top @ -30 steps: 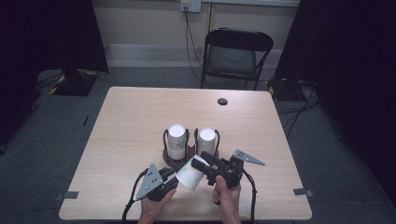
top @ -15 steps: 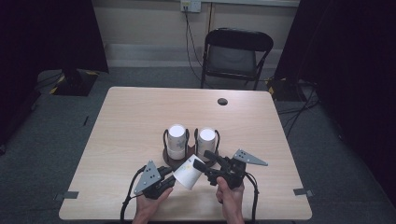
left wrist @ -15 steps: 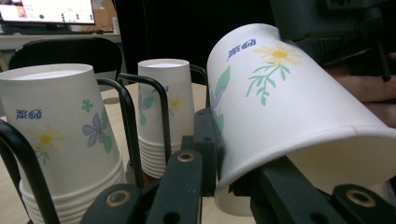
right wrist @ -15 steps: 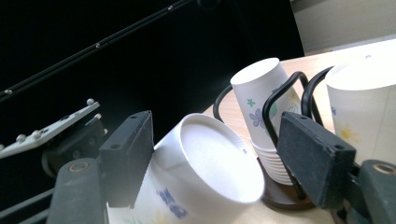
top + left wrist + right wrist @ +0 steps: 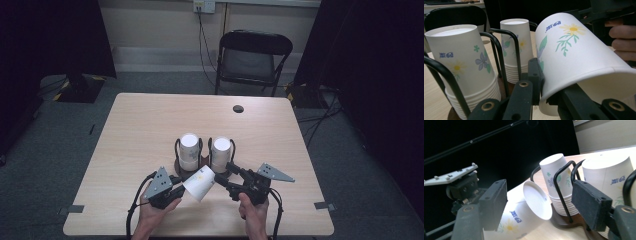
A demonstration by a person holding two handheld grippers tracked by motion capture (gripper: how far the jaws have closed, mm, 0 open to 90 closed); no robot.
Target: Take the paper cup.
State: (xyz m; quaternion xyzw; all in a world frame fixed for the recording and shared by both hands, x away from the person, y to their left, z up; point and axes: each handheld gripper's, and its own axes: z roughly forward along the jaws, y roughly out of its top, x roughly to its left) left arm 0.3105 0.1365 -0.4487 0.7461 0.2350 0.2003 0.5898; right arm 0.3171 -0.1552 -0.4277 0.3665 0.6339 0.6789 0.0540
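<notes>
Since a second ago the single white flower-printed paper cup [image 5: 199, 182] has slid slightly toward the tabletop's [image 5: 145, 130] near edge, tilted on its side. One left claw [image 5: 176, 189] pinches its rim, one jaw inside and one outside. One right claw [image 5: 223, 174] stands wide apart, gripping nothing, just beside the cup's closed base. Two upside-down stacks of paper cups [image 5: 189, 151] sit in a black wire rack [image 5: 202, 150] near mid-tabletop, close behind. A small dark disc [image 5: 238, 108] lies near the far edge.
</notes>
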